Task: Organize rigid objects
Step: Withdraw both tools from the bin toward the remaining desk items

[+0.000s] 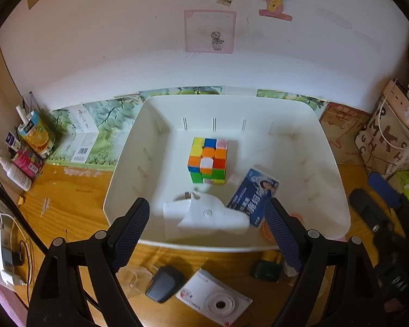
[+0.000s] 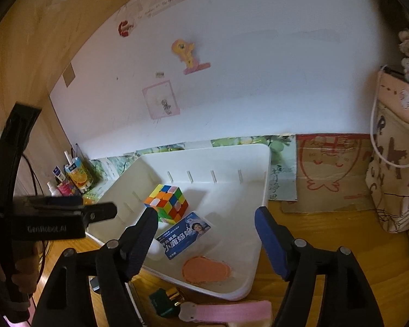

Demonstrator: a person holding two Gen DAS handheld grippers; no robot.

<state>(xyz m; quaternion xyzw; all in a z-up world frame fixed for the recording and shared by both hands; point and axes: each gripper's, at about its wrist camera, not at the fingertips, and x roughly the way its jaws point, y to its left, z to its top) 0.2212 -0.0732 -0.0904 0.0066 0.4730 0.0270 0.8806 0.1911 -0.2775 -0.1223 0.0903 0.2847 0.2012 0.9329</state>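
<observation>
- Left gripper (image 1: pixel 207 229) and right gripper (image 2: pixel 205 241): both released, jaws spread and empty, above the white plastic bin's (image 1: pixel 338 179) near rim.
- Inside the bin: multicoloured puzzle cube (image 1: pixel 208 163), blue printed box (image 1: pixel 252 194), white plastic gadget (image 1: pixel 207 214), orange round lid (image 2: pixel 205 271).
- Judged left, on the desk before the bin: white camera box (image 1: pixel 214 298), grey mouse-like object (image 1: pixel 163 283), dark green bottle (image 2: pixel 162 301), pink strap (image 2: pixel 231 312).

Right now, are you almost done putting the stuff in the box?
Partly. The puzzle cube, blue packet, white charger and orange disc sit in the white bin. Both grippers, left and right, are open and empty. The camera, grey case and green box wait on the desk.
</observation>
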